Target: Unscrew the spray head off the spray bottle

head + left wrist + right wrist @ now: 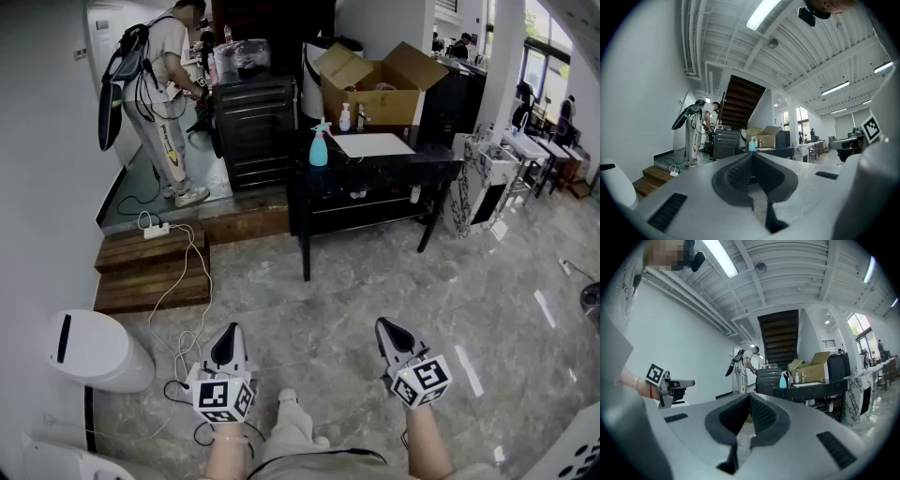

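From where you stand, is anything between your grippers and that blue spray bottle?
Nothing visible. Only floor lies between the left gripper, the right gripper and the black table, where the blue spray bottle stands near the front left corner.

Your head camera looks steeply down past the left gripper (pixel 230 333) and right gripper (pixel 390 328) toward the black table (pixel 375 159) well ahead. Each gripper camera sits low and level, facing that same distant table and its spray bottle (pixel 783 379).
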